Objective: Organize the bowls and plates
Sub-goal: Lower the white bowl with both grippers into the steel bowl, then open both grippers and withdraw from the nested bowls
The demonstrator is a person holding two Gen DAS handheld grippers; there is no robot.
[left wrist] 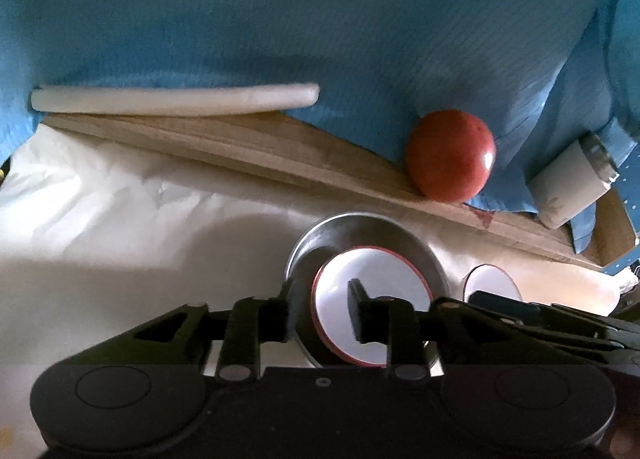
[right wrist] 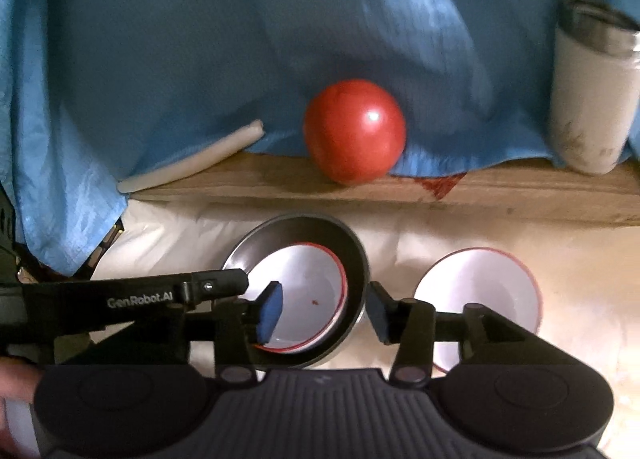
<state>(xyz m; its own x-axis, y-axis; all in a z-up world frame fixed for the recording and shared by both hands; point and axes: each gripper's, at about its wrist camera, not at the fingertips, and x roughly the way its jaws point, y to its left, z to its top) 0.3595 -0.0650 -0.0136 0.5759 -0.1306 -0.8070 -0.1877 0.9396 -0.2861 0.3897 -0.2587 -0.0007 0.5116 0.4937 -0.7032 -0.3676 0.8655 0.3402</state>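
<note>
Lower centre of the left wrist view: left gripper [left wrist: 324, 309] spread part-way, straddling the near left rim of the metal bowl [left wrist: 308, 255], one finger outside the wall, the other over the nested white bowl [left wrist: 384, 279]; pads not seen pressing on anything. Lower centre of the right wrist view: right gripper [right wrist: 326, 309] spread wider, astride the near right rim of the same metal bowl [right wrist: 288, 231], blue pad inside over the nested white bowl [right wrist: 304, 279], other finger outside the wall; no squeeze visible.

Judged from this: one red-rimmed bowl already seated in the metal one, both tools apparently released. Left to do, probably: the second white bowl [right wrist: 480, 279] at lower right, standing alone just beside the stack on the pale cover [right wrist: 580, 259].

Farther up: wooden ledge [right wrist: 520, 195], tomato [right wrist: 354, 131] at centre, white roll [right wrist: 192, 165] to its left, white tumbler [right wrist: 588, 99] at upper right, blue cloth [right wrist: 200, 39] behind.

Only in the right wrist view: second bowl nearly whole, a small red speck in the nested bowl, lettering on the left tool's arm. Only in the left wrist view: the roll's full length [left wrist: 172, 99].
</note>
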